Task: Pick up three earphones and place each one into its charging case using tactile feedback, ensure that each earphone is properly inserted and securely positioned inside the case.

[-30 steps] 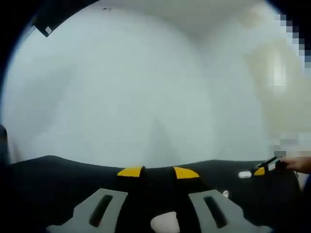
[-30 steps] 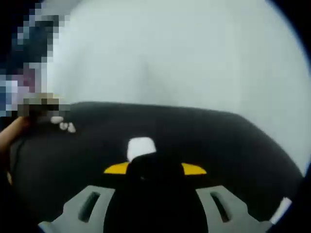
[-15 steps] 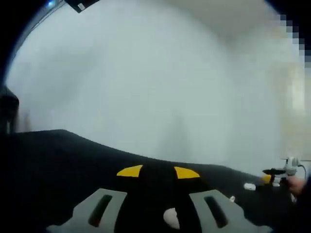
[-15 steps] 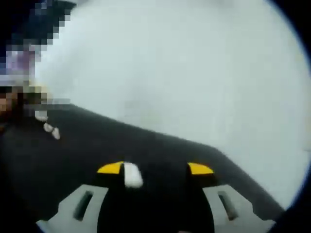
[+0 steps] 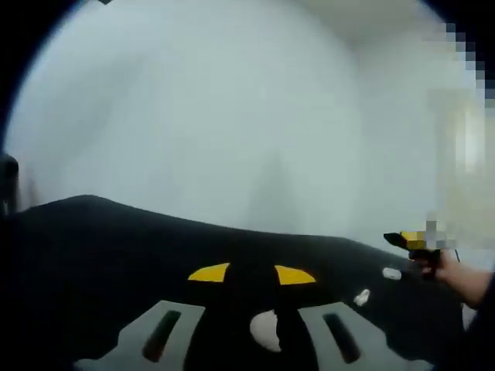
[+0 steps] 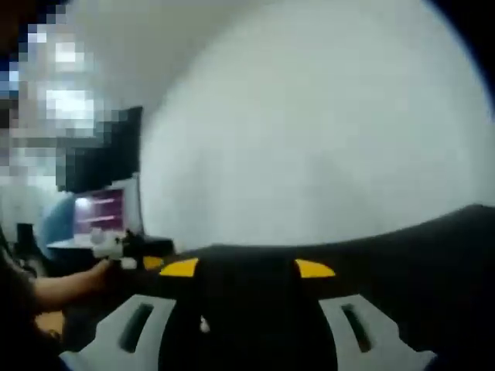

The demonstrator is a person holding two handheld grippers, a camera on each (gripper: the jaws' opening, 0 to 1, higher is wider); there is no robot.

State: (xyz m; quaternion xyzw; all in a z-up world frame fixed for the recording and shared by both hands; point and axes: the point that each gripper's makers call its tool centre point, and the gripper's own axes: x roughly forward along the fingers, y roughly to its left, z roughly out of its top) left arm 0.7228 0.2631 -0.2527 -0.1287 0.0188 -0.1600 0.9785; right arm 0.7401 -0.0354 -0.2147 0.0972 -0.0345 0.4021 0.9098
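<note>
My left gripper (image 5: 251, 274) hovers low over the black table (image 5: 108, 255), its yellow-tipped jaws apart. A blurred white piece (image 5: 265, 329), an earphone or a case, lies between them near the right jaw. Two small white earphone pieces (image 5: 391, 272) (image 5: 361, 297) rest on the table to the right. Beyond them the right gripper (image 5: 410, 239) comes in, held by a hand (image 5: 456, 277). In the right gripper view, my right gripper (image 6: 246, 268) stands open, with a tiny white speck (image 6: 203, 325) low between its jaws. The left gripper (image 6: 128, 249) shows at the left, held by a hand.
A pale blank wall (image 5: 232, 116) rises behind the table. In the right gripper view, a dark monitor (image 6: 104, 182) with a lit screen stands at the far left behind the person's arm (image 6: 62, 286). The table's far edge (image 6: 433, 220) slopes across the view.
Both views have swung and tilted with the hands. The right gripper view has turned left toward the monitor, and the white case ahead of its jaws has left the view.
</note>
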